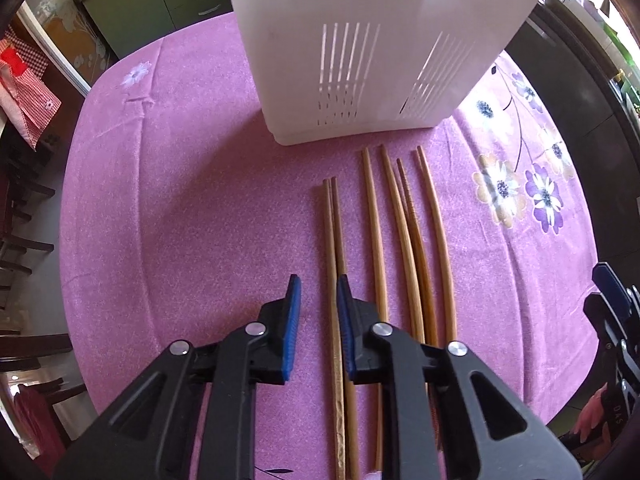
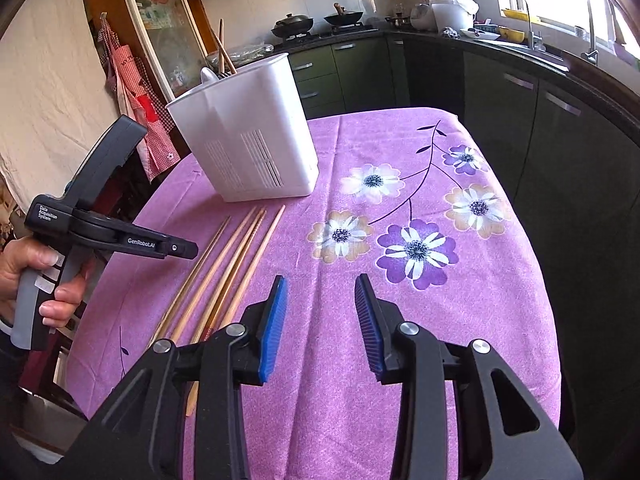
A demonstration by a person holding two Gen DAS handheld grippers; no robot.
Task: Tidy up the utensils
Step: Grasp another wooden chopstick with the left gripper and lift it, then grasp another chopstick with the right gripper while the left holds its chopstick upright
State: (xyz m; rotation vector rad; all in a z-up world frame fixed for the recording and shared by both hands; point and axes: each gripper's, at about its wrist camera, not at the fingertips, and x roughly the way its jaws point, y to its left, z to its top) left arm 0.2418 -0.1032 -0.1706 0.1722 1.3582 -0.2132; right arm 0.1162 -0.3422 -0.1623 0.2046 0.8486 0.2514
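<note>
Several wooden chopsticks (image 1: 374,220) lie side by side on the purple cloth in front of a white slotted utensil holder (image 1: 360,40). My left gripper (image 1: 319,282) points down over the leftmost pair (image 1: 331,232). That pair runs through the gap between the jaws, close to the right pad (image 1: 343,320). Bare cloth shows between it and the left pad, so the jaws are open. My right gripper (image 2: 320,320) is open over bare cloth, to the right of the chopsticks (image 2: 240,256). The holder (image 2: 248,140) has chopsticks and a white handle standing in it.
The flowered tablecloth (image 2: 400,208) covers a rounded table whose edge drops off at right and front. A hand (image 2: 36,276) holds the left gripper's handle at the left. Dark kitchen cabinets (image 2: 520,120) stand behind and to the right, and chairs (image 1: 24,240) to the left.
</note>
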